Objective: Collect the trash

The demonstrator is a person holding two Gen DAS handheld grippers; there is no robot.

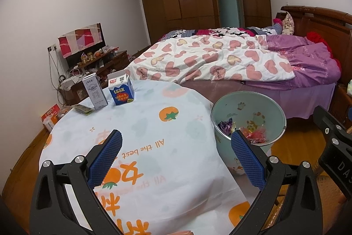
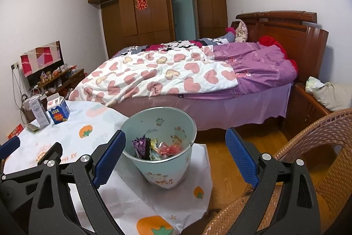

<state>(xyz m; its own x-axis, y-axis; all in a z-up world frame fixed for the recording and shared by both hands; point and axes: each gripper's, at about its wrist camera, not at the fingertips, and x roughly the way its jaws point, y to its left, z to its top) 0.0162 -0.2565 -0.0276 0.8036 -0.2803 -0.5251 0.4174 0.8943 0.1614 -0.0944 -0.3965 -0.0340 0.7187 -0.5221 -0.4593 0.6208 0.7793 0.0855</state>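
A pale green metal bin stands at the right edge of the table, holding purple, red and other crumpled wrappers. At the table's far left stand a grey-white carton and a blue milk carton, with a flat green packet lying beside them. My left gripper hovers open over the tablecloth, nothing between its fingers. My right gripper is open too, its fingers spread either side of the bin and above it.
The round table wears a white cloth with orange persimmon prints. Behind it is a bed with heart-patterned and purple quilts. A wicker chair sits at the right; a cluttered low cabinet stands by the left wall.
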